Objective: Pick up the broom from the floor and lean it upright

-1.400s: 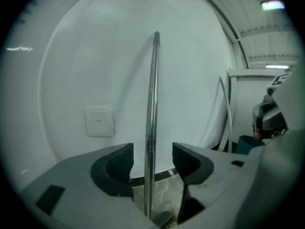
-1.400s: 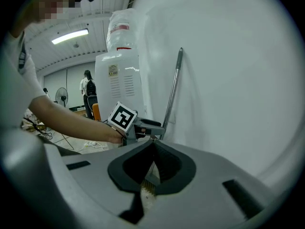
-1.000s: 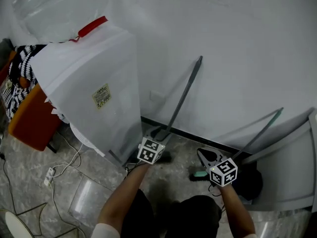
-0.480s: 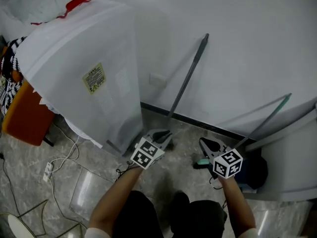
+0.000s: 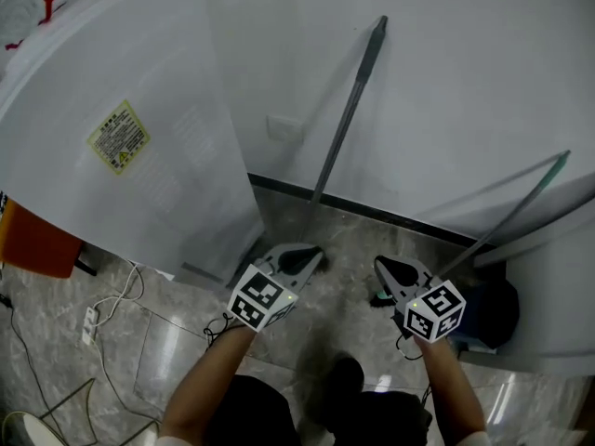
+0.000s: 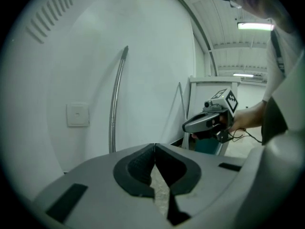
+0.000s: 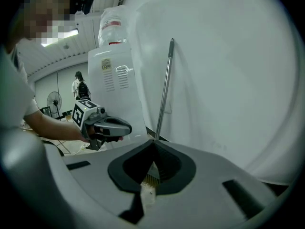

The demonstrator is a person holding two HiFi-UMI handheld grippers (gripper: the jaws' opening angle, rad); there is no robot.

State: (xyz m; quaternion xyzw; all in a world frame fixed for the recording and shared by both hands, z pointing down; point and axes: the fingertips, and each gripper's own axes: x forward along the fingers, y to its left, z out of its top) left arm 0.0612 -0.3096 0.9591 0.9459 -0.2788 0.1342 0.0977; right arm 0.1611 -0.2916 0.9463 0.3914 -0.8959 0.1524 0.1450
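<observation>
The broom (image 5: 349, 110) stands upright, its grey handle leaning on the white wall; the handle also shows in the left gripper view (image 6: 114, 109) and the right gripper view (image 7: 164, 89). My left gripper (image 5: 316, 254) hangs low in front of the broom's foot, clear of it. Its jaws are closing and meet at the tips (image 6: 155, 147) with nothing between them. My right gripper (image 5: 379, 266) is to the right, shut and empty (image 7: 153, 142). Pale bristles show through the gap behind its jaws.
A white water dispenser (image 5: 121, 137) stands close on the left of the broom. A second thin handle (image 5: 511, 212) leans at the right above a dark dustpan (image 5: 483, 314). A wall socket (image 5: 284, 126) and a floor power strip with cable (image 5: 90, 319) are nearby.
The left gripper has drawn back from the foot of the broom and its jaws have come together. The right gripper has sunk a little. The broom stays leaning on the wall.
</observation>
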